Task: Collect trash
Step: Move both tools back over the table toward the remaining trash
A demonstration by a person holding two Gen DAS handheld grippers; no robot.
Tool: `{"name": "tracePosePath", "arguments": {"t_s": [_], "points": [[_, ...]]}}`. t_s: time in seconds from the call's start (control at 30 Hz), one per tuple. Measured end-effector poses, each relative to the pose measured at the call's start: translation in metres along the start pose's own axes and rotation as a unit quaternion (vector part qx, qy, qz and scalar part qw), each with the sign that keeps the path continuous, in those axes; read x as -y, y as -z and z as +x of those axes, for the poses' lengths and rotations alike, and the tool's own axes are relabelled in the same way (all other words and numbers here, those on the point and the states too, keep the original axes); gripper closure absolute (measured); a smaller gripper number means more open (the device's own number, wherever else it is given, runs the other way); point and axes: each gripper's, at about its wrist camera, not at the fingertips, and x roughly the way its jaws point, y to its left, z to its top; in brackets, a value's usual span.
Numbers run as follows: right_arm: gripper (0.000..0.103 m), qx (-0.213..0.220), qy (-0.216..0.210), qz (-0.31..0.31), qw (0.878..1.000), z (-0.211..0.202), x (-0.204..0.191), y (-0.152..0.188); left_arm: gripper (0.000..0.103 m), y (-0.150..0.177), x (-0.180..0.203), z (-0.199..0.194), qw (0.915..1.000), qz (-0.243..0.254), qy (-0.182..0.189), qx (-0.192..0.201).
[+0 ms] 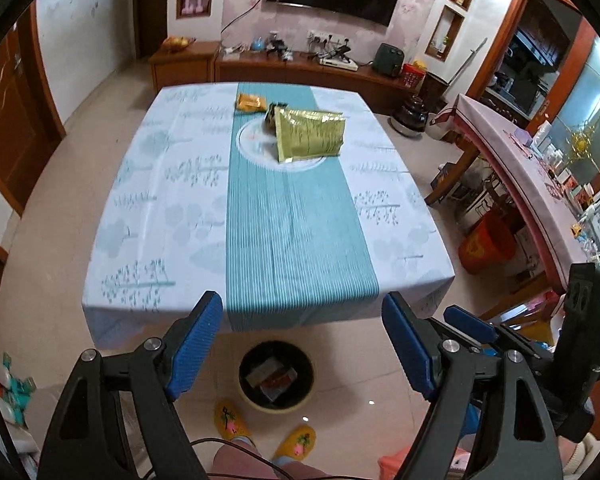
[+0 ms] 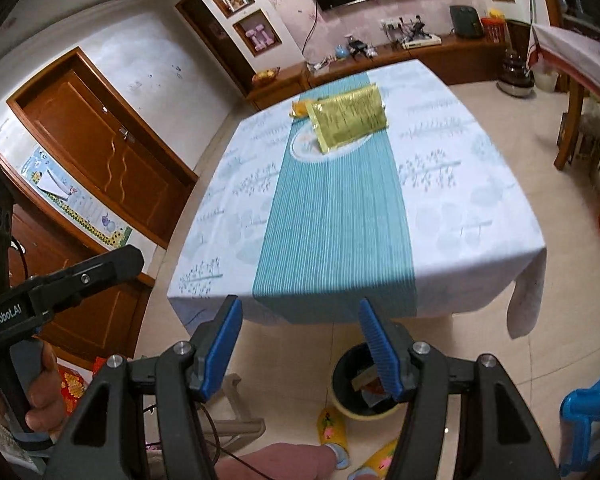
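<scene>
A large gold-green snack bag [image 1: 309,133] [image 2: 347,119] lies at the far end of the table [image 1: 172,216] [image 2: 460,216], on the teal runner. Behind it lie a small orange wrapper [image 1: 250,103] [image 2: 300,110] and a dark wrapper [image 1: 271,115]. On the floor below the near table edge stands a dark trash bin [image 1: 276,376] [image 2: 360,384] with several wrappers inside. My left gripper [image 1: 302,344] is open and empty, high above the bin. My right gripper [image 2: 300,348] is open and empty too, beside the left one [image 2: 60,280].
A person's feet in yellow slippers [image 1: 230,420] [image 2: 332,426] stand by the bin. A long cluttered side table [image 1: 512,168] and an orange bucket [image 1: 486,242] are at the right. A blue plastic stool [image 2: 592,408] stands at the right edge. A wooden TV cabinet [image 1: 300,68] is beyond the table.
</scene>
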Motion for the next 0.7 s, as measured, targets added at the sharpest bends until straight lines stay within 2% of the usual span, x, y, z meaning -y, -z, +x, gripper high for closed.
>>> {"name": "tracePosePath", "arguments": {"t_s": [0.17, 0.37, 0.53, 0.7], "points": [[0.042, 0.007, 0.003, 0.011, 1.0, -0.001, 0.006, -0.019, 0.023, -0.025, 0.002, 0.007, 0.9995, 0.021, -0.02, 0.014], [0.042, 0.004, 0.023, 0.036, 0.999, 0.019, 0.015, -0.055, 0.023, -0.07, -0.012, 0.034, 0.997, 0.058, -0.044, 0.025], [0.031, -0.007, 0.053, 0.084, 0.995, 0.059, 0.025, -0.103, 0.023, -0.134, -0.035, 0.072, 0.9916, 0.111, -0.053, 0.038], [0.03, -0.036, 0.072, 0.187, 0.979, 0.119, 0.044, -0.162, 0.023, -0.211, -0.071, 0.12, 0.9883, 0.143, -0.043, 0.03]]}}
